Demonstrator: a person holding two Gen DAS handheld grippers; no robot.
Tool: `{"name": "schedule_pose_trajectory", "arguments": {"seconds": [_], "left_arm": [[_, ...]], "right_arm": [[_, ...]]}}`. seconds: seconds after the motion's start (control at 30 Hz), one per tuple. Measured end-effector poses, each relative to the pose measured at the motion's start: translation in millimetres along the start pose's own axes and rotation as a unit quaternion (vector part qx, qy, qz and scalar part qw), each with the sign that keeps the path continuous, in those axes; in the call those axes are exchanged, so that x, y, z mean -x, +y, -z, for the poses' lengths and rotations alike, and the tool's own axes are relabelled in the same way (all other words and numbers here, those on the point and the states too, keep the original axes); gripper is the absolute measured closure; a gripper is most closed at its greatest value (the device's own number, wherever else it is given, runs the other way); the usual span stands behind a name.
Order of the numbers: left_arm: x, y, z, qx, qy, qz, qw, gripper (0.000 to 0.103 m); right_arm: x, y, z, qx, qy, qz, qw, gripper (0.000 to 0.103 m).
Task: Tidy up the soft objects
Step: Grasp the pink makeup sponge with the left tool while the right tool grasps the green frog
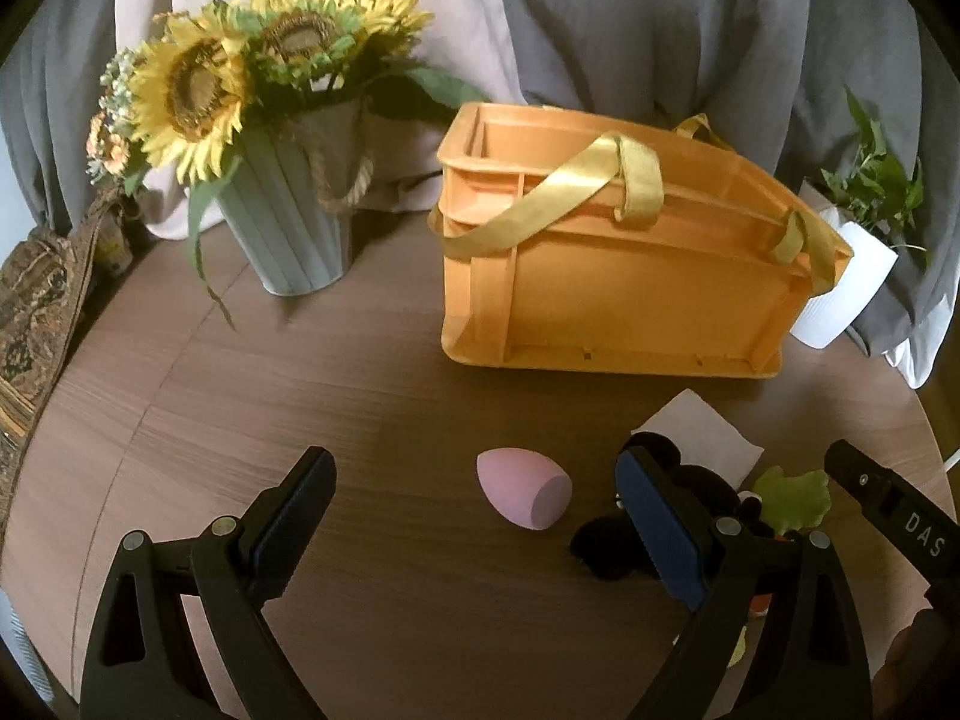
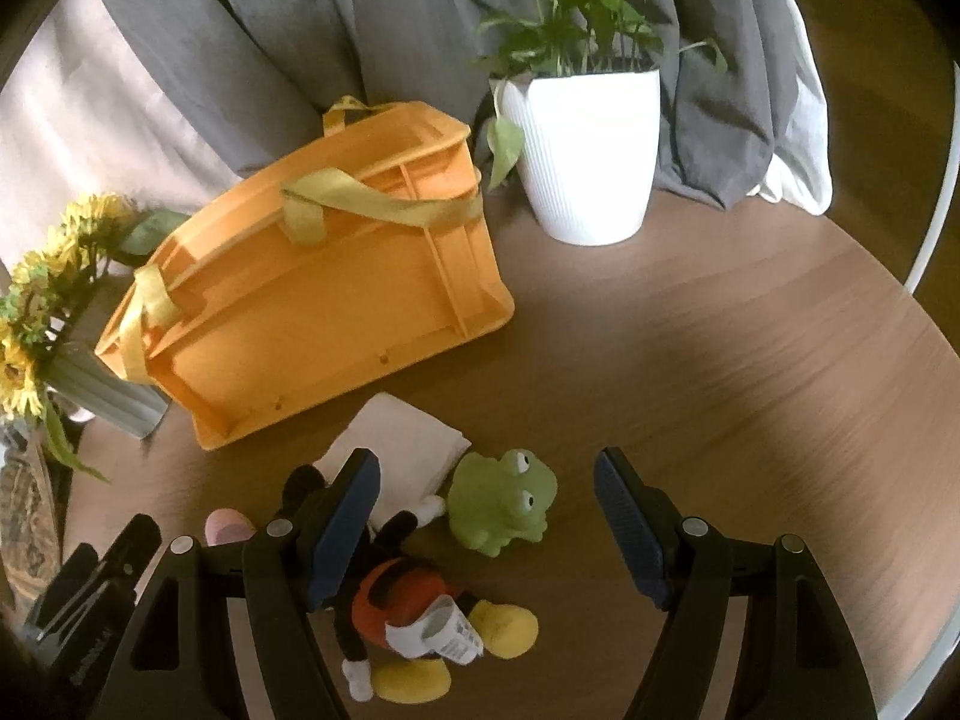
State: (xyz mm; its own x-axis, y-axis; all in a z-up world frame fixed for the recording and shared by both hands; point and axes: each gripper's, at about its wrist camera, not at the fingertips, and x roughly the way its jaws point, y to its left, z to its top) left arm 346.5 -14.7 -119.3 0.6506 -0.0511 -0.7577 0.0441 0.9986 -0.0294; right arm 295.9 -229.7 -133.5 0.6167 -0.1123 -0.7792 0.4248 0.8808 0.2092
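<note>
Pink and egg-shaped, the makeup sponge [image 1: 527, 495] lay on the wooden table [image 1: 300, 372] between the spread fingers of the left gripper [image 1: 474, 510], which was released and held nothing. Its long axis ran from far left to near right, the flat cut face turned near and right. A black plush toy [image 1: 606, 552] was mostly hidden behind the right finger, and only a scrap of the green frog [image 1: 789, 498] showed. Bare tabletop stretched away to the left. The orange basket [image 1: 600, 276] stood farther off.

From the right wrist, the right gripper [image 2: 486, 516] was likewise released and empty, poised over the frog [image 2: 501, 504], whose eyes faced right. The plush toy [image 2: 414, 618] lay lengthwise toward the near edge, its head covered by the left finger. A folded white cloth [image 2: 402, 450] sat just beyond it. Open table lay to the right, up to its curved edge.
</note>
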Motion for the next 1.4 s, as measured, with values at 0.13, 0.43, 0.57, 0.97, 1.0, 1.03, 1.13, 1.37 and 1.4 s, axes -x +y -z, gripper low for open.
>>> {"name": "schedule_pose_trajectory", "arguments": {"seconds": [0.13,0.43,0.57,0.97,1.0,1.03,1.13,1.37,1.4], "left_arm": [[-13.9,-2.4,0.6,0.002,0.015,0.007,0.9999,0.008],[-41.4,-9.5,0.0,0.005,0.046,0.016,0.9988,0.015],[-50.6,-10.9,0.2,0.005,0.055,0.019,0.9983,0.019],[-75.1,-14.7,1.0,0.003,0.082,0.029,0.9962,0.032],[-76.3,-15.0,1.3,0.004,0.083,0.031,0.9960,0.035],[-77.8,-15.2,1.5,0.003,0.085,0.031,0.9959,0.036],[-80.6,-15.5,2.2,0.004,0.087,0.031,0.9958,0.039],[-87.8,-15.3,5.3,0.012,0.092,0.044,0.9947,0.057],[-87.8,-15.7,5.4,0.010,0.090,0.043,0.9950,0.057]], "right_arm": [[-10.7,-2.6,-1.4,-0.007,0.010,0.001,1.000,0.028],[-35.3,-8.6,-3.0,-0.027,0.037,0.007,0.999,0.029],[-45.8,-9.8,-5.0,-0.032,0.050,0.007,0.998,0.033],[-70.1,-12.6,-4.6,-0.036,0.089,0.001,0.995,0.043],[-72.3,-12.7,-4.0,-0.037,0.093,0.001,0.995,0.043],[-73.4,-12.8,-3.5,-0.037,0.095,0.001,0.995,0.043],[-75.7,-11.4,-3.3,-0.033,0.098,0.002,0.995,0.045],[-74.9,-4.4,-1.2,-0.013,0.097,0.007,0.995,0.049],[-74.3,-4.4,-0.8,-0.011,0.095,0.006,0.995,0.049]]}}
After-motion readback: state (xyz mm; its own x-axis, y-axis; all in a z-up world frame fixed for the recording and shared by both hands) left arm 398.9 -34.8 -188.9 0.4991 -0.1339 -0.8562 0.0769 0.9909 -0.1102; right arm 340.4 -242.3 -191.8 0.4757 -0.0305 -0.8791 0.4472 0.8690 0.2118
